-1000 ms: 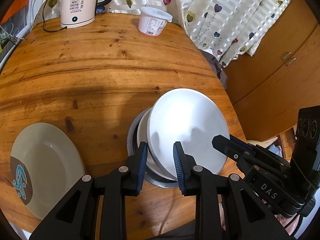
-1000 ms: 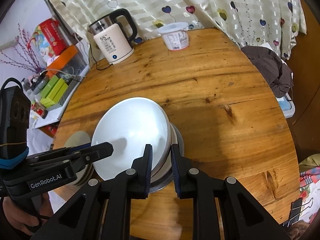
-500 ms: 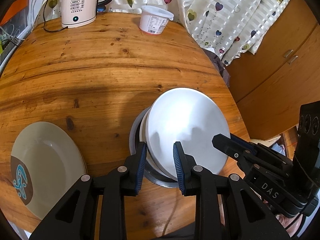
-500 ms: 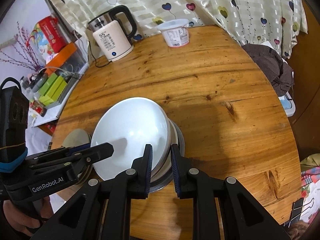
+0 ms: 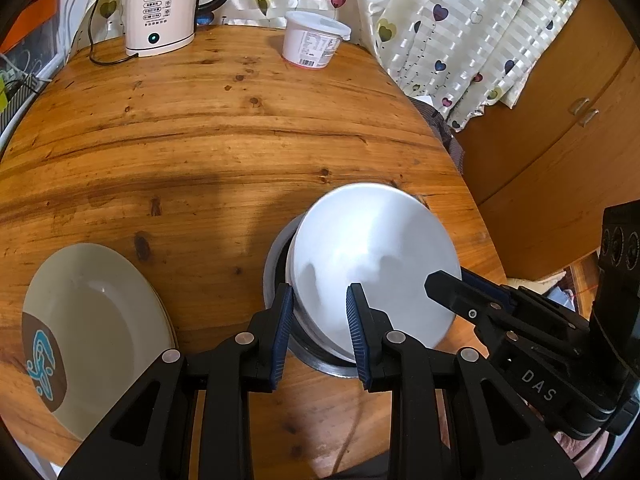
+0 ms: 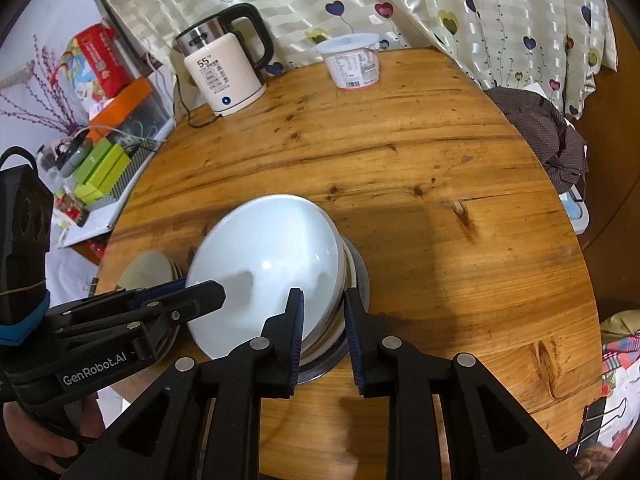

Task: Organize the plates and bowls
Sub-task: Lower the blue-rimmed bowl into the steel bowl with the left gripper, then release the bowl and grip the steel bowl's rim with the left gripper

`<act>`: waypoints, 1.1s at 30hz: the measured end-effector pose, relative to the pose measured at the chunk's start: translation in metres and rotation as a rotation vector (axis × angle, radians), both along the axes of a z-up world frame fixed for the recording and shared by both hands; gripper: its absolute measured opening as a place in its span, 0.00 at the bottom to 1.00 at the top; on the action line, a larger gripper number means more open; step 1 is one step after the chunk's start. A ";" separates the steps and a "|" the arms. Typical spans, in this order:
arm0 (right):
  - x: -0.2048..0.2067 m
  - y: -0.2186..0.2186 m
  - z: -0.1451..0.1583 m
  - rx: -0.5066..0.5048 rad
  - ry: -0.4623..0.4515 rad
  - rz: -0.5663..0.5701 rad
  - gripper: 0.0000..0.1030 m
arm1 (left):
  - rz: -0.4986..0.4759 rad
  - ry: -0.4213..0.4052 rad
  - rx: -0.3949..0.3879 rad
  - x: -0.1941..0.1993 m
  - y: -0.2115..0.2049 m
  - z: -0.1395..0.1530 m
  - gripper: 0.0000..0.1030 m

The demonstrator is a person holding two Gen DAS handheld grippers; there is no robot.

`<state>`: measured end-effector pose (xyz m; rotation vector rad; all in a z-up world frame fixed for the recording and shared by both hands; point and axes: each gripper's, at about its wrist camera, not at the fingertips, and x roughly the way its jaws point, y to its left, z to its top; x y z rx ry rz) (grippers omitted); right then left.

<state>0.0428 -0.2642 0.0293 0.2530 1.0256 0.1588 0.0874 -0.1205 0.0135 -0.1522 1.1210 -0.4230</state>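
A white bowl (image 5: 380, 248) (image 6: 264, 256) sits tilted on top of other white bowls nested in a steel bowl (image 5: 276, 264) (image 6: 358, 272) near the table's front edge. My left gripper (image 5: 320, 320) is shut on the stack's left rim, one pad inside the white bowl and one outside. My right gripper (image 6: 322, 320) straddles the right rim. Its jaws are opening, with the rim still between them and a sliver of gap at the outer pad. Each gripper shows in the other's view, the left gripper (image 6: 200, 296) and the right gripper (image 5: 444, 280). A beige plate (image 5: 92, 320) (image 6: 148, 272) with a brown and blue mark lies left of the stack.
An electric kettle (image 5: 160, 8) (image 6: 224, 72) with its cord and a white plastic tub (image 5: 312, 44) (image 6: 352, 64) stand at the round wooden table's (image 5: 200, 140) far edge, before a heart-print curtain. A dark cloth (image 6: 552, 136) lies beyond the right edge, boxes (image 6: 104, 160) beyond the left.
The right gripper's jaws have parted a little around the bowl's rim. Both hands and the bowls have kept their places.
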 end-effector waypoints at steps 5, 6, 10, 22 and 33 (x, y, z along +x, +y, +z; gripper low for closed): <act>-0.001 -0.001 0.001 0.002 -0.009 -0.002 0.21 | 0.001 -0.003 -0.005 0.001 0.000 0.000 0.27; -0.001 -0.001 0.002 0.002 -0.009 -0.002 0.21 | 0.001 -0.003 -0.006 0.001 0.000 0.000 0.27; -0.001 -0.002 0.004 0.009 -0.015 -0.002 0.22 | 0.005 -0.010 -0.021 0.001 0.002 0.002 0.27; -0.004 -0.009 0.003 0.038 -0.051 -0.016 0.13 | 0.004 -0.024 -0.056 0.002 0.005 0.003 0.27; -0.002 -0.015 -0.002 0.088 -0.018 -0.025 0.12 | -0.007 -0.039 -0.084 -0.001 0.006 0.008 0.27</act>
